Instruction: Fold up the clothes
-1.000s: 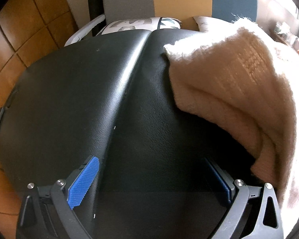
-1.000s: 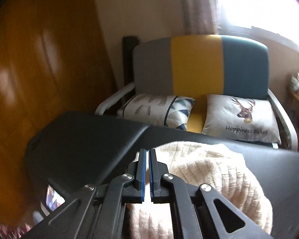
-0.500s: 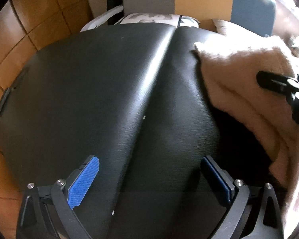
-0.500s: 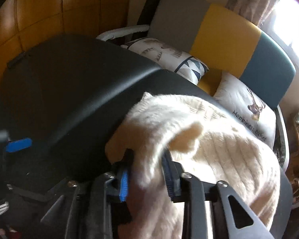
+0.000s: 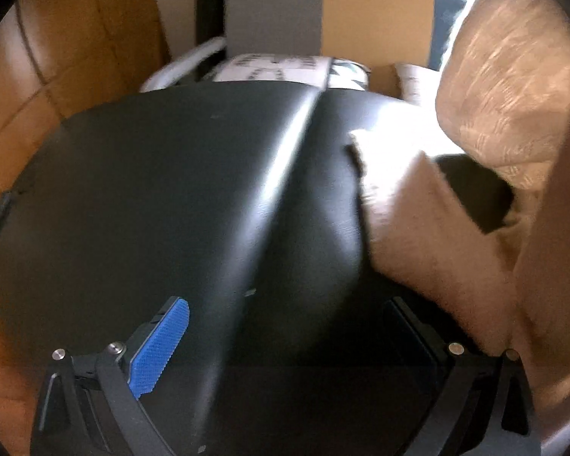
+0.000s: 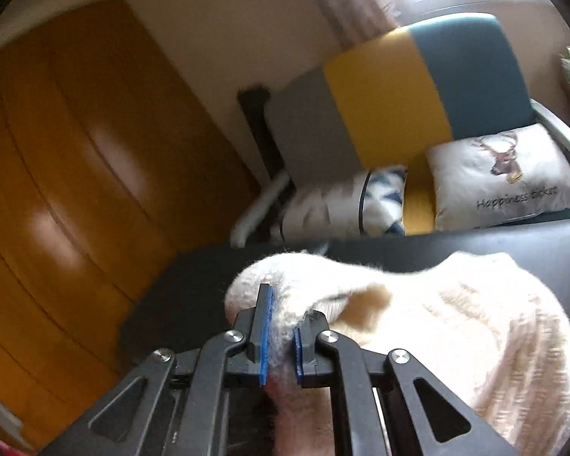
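A cream knitted sweater (image 5: 418, 235) lies on the right half of the black padded table (image 5: 171, 190). Part of it is lifted high at the right edge of the left wrist view. My right gripper (image 6: 288, 304) has its jaws closing on a bunched edge of the sweater (image 6: 475, 323), and both blue pads press the knit. It holds that edge up off the table (image 6: 193, 285). My left gripper (image 5: 285, 304) hovers open over the bare table near the front, with nothing between its fingers. Its right finger sits close to the sweater's lower edge.
Behind the table stands a sofa (image 6: 383, 102) with a grey, yellow and teal back. On it lie a deer-print pillow (image 6: 505, 178) and a patterned pillow (image 6: 342, 205). A wooden wardrobe (image 6: 76, 152) fills the left side.
My right gripper went from shut and empty to gripping the sweater's edge, then swung up with it. In the left wrist view the sweater's right part has risen. The left gripper drifted slightly.
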Available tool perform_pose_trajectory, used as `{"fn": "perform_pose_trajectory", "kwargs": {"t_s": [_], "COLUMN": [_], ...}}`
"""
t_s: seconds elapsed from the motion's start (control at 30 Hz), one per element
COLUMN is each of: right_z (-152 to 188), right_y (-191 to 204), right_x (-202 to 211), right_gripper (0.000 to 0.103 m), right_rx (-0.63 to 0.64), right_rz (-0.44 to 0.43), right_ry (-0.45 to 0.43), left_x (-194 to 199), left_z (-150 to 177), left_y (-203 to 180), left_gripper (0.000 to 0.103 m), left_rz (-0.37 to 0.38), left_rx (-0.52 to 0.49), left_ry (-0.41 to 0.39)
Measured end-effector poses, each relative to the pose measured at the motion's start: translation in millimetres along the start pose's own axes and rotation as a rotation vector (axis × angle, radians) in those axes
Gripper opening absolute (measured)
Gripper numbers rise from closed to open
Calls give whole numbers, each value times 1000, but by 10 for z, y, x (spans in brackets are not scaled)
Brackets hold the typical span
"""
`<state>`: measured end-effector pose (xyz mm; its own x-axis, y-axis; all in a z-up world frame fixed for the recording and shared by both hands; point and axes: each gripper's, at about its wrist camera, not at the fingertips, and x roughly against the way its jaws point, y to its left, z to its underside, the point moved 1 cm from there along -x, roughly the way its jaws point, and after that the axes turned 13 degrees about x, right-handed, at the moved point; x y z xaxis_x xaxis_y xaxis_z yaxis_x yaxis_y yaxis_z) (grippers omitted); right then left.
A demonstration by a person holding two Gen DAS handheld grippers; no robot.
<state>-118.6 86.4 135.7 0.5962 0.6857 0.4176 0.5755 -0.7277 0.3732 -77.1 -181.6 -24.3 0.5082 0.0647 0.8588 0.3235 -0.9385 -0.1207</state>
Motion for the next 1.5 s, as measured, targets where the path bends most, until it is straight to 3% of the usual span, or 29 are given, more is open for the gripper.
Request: {"fn": "perform_pose_trajectory", "kwargs": {"t_s": [0.1, 0.27, 0.47, 0.57, 0.7, 0.83, 0.93, 1.0, 1.17, 1.27, 1.37, 1.5], "right_z": [-29, 163, 729, 1024, 1346, 1374, 1258, 1172, 1015, 852, 770, 528], "right_y": [-201, -733, -1436, -1725, -1987, -1854, -1465, -1225, -684, -443, -343, -351], "right_x": [346, 912, 1319, 1315, 1319, 1504, 1720, 1812, 1666, 1439, 1332, 932], "right_gripper": [6, 6, 6, 6, 14, 26, 29, 33, 43, 50, 56, 62], "right_rx": [-59, -192, -369, -453, -520, -461, -295, -217, -119, -42, -85, -51], "right_rz": [24, 110, 233, 276, 276, 352, 528, 556, 443, 539, 595, 745], "right_ry": [-57, -134, -115, -85, -33, -35, -22, -30, 38, 105, 125, 145], "left_x": [-60, -144, -334, -381, -348, -302, -130, -146, -341, -315, -308, -434], "left_z": [-82, -272, -270, -207, -129, -155, -200, -218, -304, -360, -427, -445], "left_y": [-201, -588, -1031, -1155, -1180, -1059, -1003, -1104, -1447, -1522, -1609, -1637], "left_gripper": [103, 103, 103, 103, 103, 103, 103, 103, 103, 103, 103, 103], "left_rz": [48, 35, -8, -60, -57, -18, 89, 81, 64, 78, 114, 141], "left_rx": [-23, -90, -187, -232, -246, -181, -120, -172, -317, -350, -369, -372], "left_ry": [32, 38, 83, 43, -36, -33, -72, -85, -79, -132, -178, -100]}}
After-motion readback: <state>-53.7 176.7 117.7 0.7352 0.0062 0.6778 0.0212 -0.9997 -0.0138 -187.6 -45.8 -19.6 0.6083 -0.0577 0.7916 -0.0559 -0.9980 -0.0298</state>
